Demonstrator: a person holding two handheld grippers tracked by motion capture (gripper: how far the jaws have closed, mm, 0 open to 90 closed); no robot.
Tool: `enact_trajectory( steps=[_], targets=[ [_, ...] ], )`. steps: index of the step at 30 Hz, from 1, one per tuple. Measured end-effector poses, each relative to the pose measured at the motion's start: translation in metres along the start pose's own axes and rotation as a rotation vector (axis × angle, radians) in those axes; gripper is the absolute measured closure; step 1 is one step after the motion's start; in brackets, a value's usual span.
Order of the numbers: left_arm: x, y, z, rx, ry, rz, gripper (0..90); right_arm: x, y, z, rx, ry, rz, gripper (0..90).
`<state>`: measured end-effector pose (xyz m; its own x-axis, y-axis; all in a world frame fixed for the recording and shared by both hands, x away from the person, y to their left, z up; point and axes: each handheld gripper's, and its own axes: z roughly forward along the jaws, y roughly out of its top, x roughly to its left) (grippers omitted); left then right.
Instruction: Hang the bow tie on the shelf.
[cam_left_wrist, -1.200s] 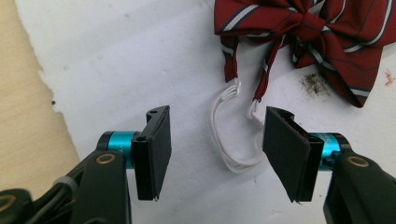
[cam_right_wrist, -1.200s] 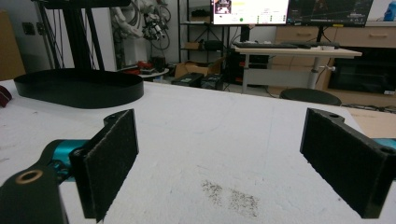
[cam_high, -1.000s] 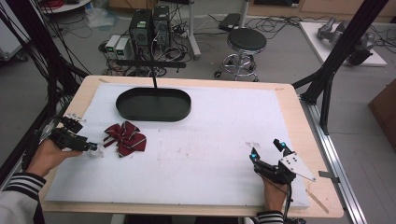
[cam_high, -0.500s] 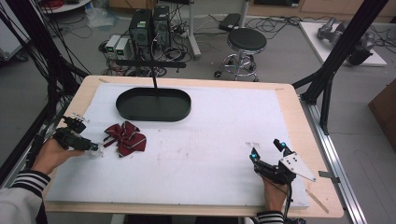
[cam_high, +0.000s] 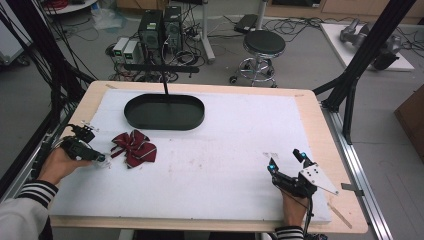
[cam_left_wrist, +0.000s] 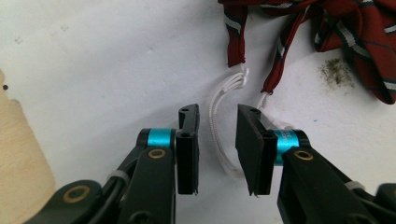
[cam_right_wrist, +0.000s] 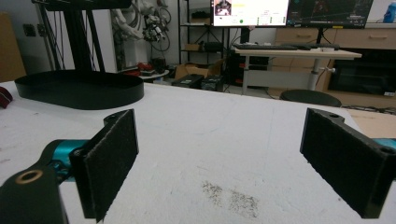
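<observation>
While the left tool (cam_left_wrist: 217, 140) lies low at the desk's (cam_high: 225, 170) left edge, jaws parted astride the white elastic loop (cam_left_wrist: 219, 121), likely to pinch it | red striped bow tie (cam_high: 134, 147) just beside, before the black tray (cam_high: 164, 111) | right tool (cam_high: 289, 170) released, idle near the front-right corner.

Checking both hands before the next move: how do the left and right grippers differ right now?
The left gripper has its jaws narrowly apart around the bow tie's white elastic loop; the right gripper has its jaws spread wide with only bare white table between them. The left sits beside the bow tie, the right far from it near the table's other corner. Both are hand-held, low and open.
</observation>
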<state>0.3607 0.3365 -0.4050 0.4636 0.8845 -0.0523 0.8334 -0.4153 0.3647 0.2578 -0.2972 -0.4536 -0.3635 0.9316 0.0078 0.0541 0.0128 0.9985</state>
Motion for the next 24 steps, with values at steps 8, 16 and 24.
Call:
enact_trajectory(
  steps=[8,16,24],
  targets=[
    [0.0015,0.0003,0.0024,0.022,-0.001,-0.016,83.0,-0.0004,-0.0001,-0.0003,-0.005,-0.001,0.002,10.4],
    [-0.0002,-0.0012,0.0036,0.017,0.008,-0.001,87.1,-0.0005,-0.0001,-0.0004,-0.006,0.0,0.002,10.4],
    [0.0001,-0.0022,-0.0039,-0.059,-0.001,0.022,87.5,0.0,-0.0002,-0.0006,-0.003,0.001,0.006,10.4]
  ],
)
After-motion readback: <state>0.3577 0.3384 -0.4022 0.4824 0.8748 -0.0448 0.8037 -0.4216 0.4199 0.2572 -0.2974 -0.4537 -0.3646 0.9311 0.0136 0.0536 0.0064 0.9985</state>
